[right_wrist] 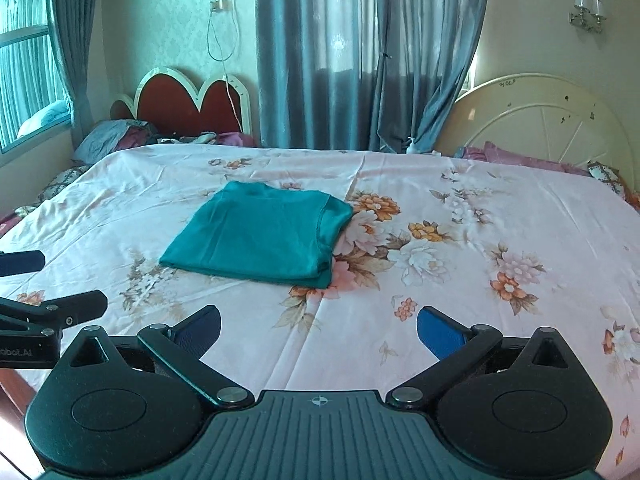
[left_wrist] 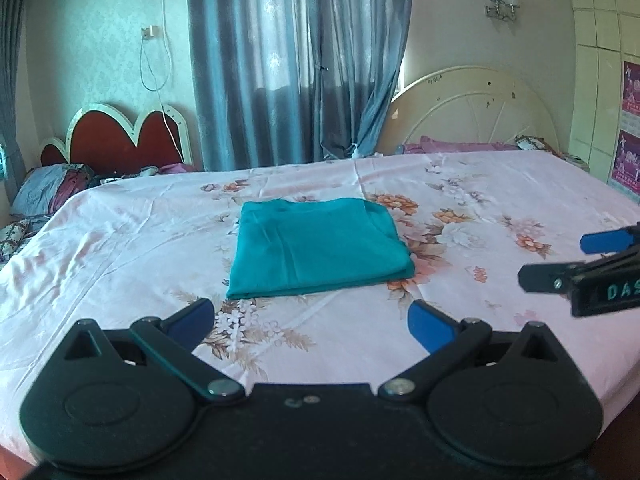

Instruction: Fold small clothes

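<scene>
A teal garment [left_wrist: 320, 246] [right_wrist: 260, 236] lies folded into a neat rectangle on the pink floral bedsheet [left_wrist: 120, 232] [right_wrist: 480, 312], near the bed's middle. My left gripper [left_wrist: 312, 316] hangs wide open just short of the garment's near edge, nothing between its blue pads. My right gripper [right_wrist: 318, 326] is also wide open and empty, a bit back from the garment and to its right. The right gripper [left_wrist: 556, 260] shows at the right edge of the left wrist view; the left gripper [right_wrist: 52, 280] shows at the left edge of the right wrist view.
Two headboards stand behind the bed, a red one [left_wrist: 116, 140] and a cream one [left_wrist: 472, 112], with blue curtains [left_wrist: 296, 60] between them. Pillows and bedding [left_wrist: 52, 188] lie along the far edge. A window [right_wrist: 28, 60] is on the left.
</scene>
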Available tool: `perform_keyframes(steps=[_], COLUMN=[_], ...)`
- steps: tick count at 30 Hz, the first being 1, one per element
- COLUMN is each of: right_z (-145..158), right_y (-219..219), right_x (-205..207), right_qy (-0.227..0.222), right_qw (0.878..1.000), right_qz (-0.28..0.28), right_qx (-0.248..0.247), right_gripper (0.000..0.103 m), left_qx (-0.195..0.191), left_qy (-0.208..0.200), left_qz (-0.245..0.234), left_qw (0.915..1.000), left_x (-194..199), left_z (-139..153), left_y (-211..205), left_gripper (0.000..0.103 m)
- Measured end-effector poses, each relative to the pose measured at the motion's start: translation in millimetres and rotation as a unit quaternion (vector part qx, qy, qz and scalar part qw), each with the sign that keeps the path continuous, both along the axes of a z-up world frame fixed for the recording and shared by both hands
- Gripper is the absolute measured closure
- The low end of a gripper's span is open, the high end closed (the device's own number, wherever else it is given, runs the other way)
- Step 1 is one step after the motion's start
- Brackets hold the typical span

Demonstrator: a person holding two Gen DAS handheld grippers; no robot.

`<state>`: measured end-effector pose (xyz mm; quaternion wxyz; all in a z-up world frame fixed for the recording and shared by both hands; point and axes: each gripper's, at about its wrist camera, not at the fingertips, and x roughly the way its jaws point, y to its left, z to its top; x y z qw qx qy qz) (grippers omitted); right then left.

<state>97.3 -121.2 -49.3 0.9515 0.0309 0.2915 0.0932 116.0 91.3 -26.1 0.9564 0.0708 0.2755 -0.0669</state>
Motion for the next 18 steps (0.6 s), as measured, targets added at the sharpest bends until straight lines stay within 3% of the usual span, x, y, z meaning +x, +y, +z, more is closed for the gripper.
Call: perform_keyframes(steps=[7,18], right_z=[7.8,21.4], right_y=[3.4,-5.1], right_x=[-26.0,-40.3], right_qy=[-0.006,-0.021], right_qw=[1.000,1.000], right_qz=[0.000,-0.017], right_qx=[0.001,0.007], right_gripper=[0.000,0.000], left_qx=[-0.005,-0.005], left_qy=[-0.018,-0.034], left_qz=[-0.002,-0.013], left_qw=[0.9998,0.9993], left_x=[-25.7,-34.4], left_z=[12.0,19.4], left_y=[-3.7,-7.7], left_gripper=[0.000,0.000])
